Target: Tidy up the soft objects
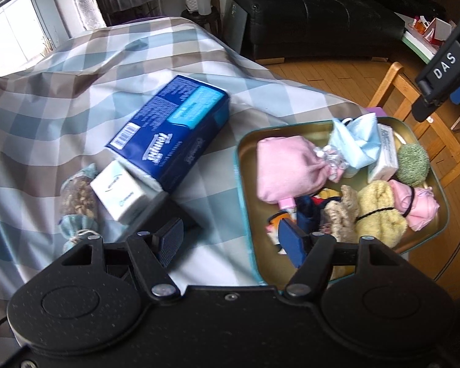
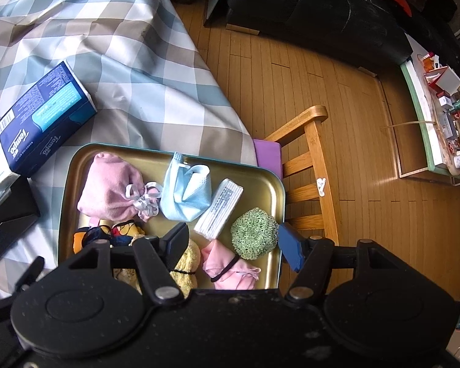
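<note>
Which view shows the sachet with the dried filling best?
The left wrist view: the sachet lies whole on the checked cloth beside the small white tissue pack. The right wrist view catches at most a sliver at its left edge.

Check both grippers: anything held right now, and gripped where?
Nothing held. Left gripper is open with only tablecloth and tin rim beyond. Right gripper is open above the tin, pads touching nothing.

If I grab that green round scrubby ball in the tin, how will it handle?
The green ball looks like looped mesh, so it is probably light and would squash between the pads. Being round, it may roll across the tin if nudged. Its rough surface should not slip.
</note>
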`<state>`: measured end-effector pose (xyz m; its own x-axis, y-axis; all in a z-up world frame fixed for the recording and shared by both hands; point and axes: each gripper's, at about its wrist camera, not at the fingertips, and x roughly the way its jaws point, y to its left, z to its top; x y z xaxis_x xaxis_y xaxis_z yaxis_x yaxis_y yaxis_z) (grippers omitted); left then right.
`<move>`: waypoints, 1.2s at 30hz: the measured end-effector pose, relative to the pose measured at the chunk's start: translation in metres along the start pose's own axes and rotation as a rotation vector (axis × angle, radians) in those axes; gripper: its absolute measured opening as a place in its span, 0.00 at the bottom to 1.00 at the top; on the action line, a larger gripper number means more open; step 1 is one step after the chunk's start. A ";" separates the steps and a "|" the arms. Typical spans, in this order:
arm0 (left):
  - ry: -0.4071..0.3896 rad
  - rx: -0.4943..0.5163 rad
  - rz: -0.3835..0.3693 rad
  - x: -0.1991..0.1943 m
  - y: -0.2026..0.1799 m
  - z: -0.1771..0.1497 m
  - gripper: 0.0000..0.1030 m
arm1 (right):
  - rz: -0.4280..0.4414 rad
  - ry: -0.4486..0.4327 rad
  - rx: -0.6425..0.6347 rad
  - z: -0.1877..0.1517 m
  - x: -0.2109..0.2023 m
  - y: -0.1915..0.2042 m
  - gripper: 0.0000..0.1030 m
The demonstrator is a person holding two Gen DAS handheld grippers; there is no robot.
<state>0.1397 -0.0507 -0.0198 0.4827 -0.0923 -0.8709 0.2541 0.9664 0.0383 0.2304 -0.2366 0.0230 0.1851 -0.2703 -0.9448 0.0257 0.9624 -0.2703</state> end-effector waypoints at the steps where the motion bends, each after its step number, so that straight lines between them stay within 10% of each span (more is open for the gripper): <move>1: -0.004 0.001 0.009 -0.001 0.007 -0.001 0.63 | 0.004 0.000 -0.003 0.001 -0.002 0.002 0.61; 22: -0.010 -0.131 0.213 0.004 0.163 -0.002 0.64 | 0.132 -0.091 -0.119 0.024 -0.040 0.090 0.64; 36: -0.004 -0.214 0.170 0.016 0.196 -0.014 0.65 | 0.179 -0.195 -0.293 0.024 -0.069 0.174 0.67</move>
<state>0.1859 0.1410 -0.0330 0.5068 0.0750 -0.8588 -0.0134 0.9968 0.0791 0.2459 -0.0496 0.0459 0.3448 -0.0621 -0.9366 -0.3005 0.9380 -0.1729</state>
